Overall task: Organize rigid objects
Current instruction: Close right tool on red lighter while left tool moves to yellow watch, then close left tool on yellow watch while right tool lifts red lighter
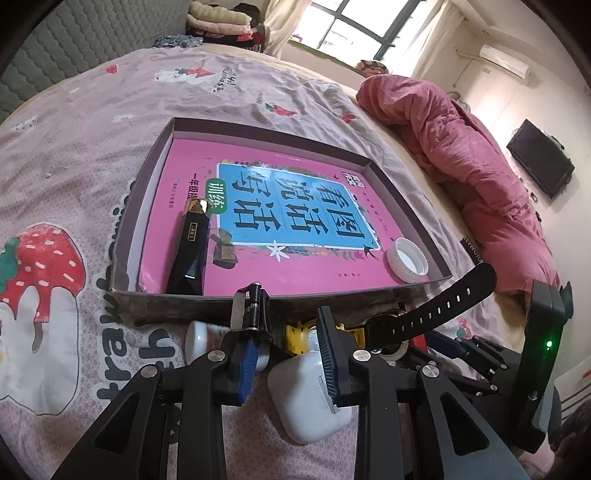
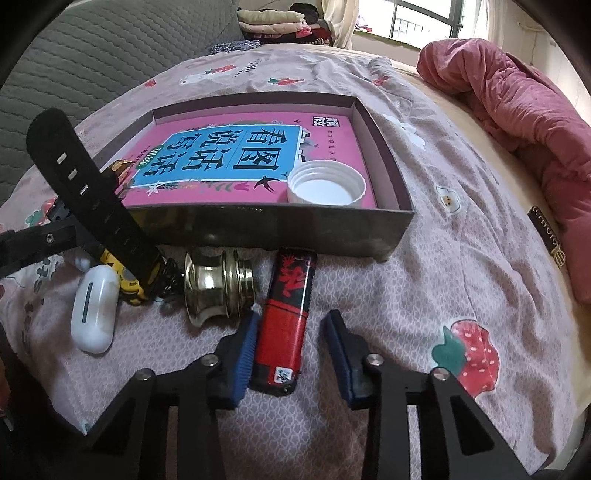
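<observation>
A red-and-black lighter (image 2: 288, 321) lies on the bedsheet between the fingers of my right gripper (image 2: 293, 317). The left pad rests against it and the right pad stands a little off, so the gripper is open. My left gripper (image 1: 288, 328) is open above a white earbud case (image 1: 310, 398). A small black-and-metal piece (image 1: 251, 306) sits at its left fingertip; I cannot tell whether they touch. A yellow tape measure (image 2: 125, 284), a black watch (image 1: 424, 314) with its strap raised and a brass knob (image 2: 218, 284) lie in front of the dark box (image 2: 277, 225).
The box holds a pink book (image 1: 295, 206), a white cap (image 2: 325, 184) and a slim black-and-gold case (image 1: 188, 247). A small white bottle (image 1: 199, 339) lies left of my left gripper. A red quilt (image 2: 517, 92) is heaped at the right. Folded clothes (image 2: 273, 22) sit far back.
</observation>
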The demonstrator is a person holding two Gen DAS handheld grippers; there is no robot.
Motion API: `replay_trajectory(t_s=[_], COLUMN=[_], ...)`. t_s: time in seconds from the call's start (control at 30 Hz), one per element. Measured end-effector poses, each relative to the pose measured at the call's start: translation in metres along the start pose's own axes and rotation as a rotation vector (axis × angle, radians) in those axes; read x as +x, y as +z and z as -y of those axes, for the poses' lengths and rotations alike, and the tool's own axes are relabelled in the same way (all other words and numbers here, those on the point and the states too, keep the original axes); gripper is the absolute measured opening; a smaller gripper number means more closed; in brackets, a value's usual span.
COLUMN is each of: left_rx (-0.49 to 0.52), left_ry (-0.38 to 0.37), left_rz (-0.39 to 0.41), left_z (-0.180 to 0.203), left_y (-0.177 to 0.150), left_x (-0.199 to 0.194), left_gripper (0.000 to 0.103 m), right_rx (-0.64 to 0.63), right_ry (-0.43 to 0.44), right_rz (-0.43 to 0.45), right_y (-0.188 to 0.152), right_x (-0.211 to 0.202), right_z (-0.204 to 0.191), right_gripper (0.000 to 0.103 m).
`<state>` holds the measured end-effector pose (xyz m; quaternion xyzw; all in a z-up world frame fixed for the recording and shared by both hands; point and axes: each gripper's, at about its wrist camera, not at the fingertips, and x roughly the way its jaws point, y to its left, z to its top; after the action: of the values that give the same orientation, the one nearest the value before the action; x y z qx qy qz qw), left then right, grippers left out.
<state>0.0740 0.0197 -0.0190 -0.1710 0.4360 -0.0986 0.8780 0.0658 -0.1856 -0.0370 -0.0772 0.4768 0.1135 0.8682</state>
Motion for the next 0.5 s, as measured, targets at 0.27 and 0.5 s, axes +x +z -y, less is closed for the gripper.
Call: replay_trajectory(t_s=[0.27,0.5], left_rx=[0.022,0.03], left_ry=[0.035,0.049], left_rz=[0.004,-0.011], left_z=[0.005,0.006], left_y=[-0.003,-0.002], left_x=[0.002,0.005], left_gripper=[0.02,0.011], right_rx=[0.037,0.075], right_ry=[0.031,0.058], right_rz=[-0.01,-0.006], right_y=[0.002,0.003], right_x=[0.0,-0.005], right_z=[0.007,0.014], right_gripper=[0.024,0.023])
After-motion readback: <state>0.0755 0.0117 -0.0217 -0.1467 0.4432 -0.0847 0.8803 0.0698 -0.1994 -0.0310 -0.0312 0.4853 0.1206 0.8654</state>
